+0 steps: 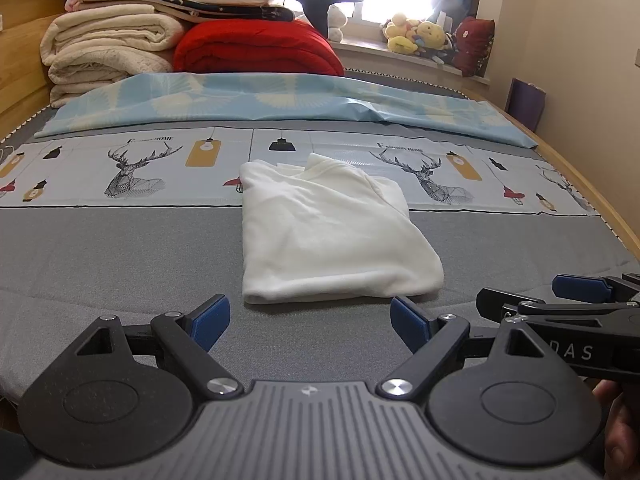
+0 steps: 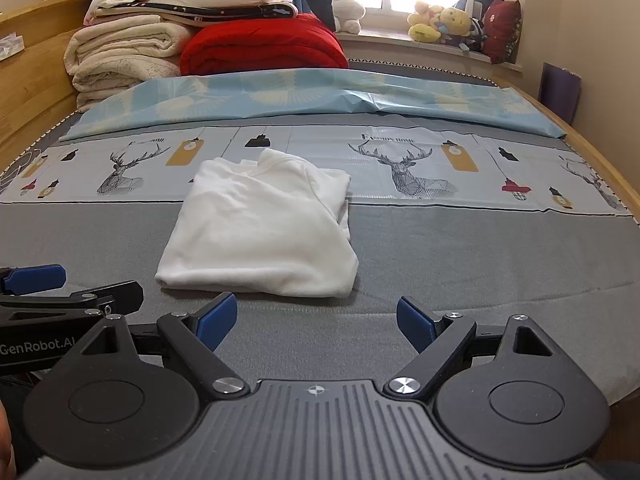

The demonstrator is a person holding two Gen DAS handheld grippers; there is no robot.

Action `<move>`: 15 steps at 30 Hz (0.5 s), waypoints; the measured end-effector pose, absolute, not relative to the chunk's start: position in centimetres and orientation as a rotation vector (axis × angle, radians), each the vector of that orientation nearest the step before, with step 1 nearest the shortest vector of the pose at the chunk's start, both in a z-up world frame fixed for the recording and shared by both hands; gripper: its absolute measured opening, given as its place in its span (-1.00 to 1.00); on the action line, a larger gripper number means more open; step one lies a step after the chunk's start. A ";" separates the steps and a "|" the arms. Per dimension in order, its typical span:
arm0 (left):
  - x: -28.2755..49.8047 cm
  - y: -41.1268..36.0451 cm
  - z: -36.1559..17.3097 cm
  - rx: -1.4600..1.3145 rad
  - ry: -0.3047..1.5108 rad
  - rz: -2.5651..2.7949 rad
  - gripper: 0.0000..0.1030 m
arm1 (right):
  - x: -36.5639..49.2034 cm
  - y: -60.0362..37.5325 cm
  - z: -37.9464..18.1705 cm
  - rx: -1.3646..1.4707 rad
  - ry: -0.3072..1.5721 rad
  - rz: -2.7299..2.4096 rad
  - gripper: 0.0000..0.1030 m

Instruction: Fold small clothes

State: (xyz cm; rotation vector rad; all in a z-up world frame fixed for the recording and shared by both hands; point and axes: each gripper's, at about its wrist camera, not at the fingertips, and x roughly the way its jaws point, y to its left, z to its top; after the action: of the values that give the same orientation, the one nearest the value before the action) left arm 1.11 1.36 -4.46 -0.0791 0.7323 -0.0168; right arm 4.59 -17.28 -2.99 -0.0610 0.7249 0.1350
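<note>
Looking through the left wrist view, the white garment (image 1: pixel 332 236) sits mid-frame on the grey bed (image 1: pixel 120 256), already folded into a neat rectangle, and the left gripper (image 1: pixel 310 322) hangs just short of it, jaws wide and empty. Right wrist view: same bundle left of centre, right gripper (image 2: pixel 316 320) also spread wide holding nothing, so I'd say this piece is pretty much done.
</note>
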 end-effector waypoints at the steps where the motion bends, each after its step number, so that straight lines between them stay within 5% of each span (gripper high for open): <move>1: 1.1 1.4 -4.5 -0.077 0.732 -0.018 0.76 | 4.6 -17.3 -3.0 -0.062 0.725 0.135 0.70; 15: 1.1 1.4 -4.5 -0.077 0.732 -0.020 0.76 | 4.5 -17.4 -3.0 -0.060 0.726 0.135 0.70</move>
State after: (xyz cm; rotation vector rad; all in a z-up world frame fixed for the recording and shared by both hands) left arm 1.12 1.41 -4.48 -0.0768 0.7324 -0.0198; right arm 4.54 -17.42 -2.98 -0.0601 0.7262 0.1348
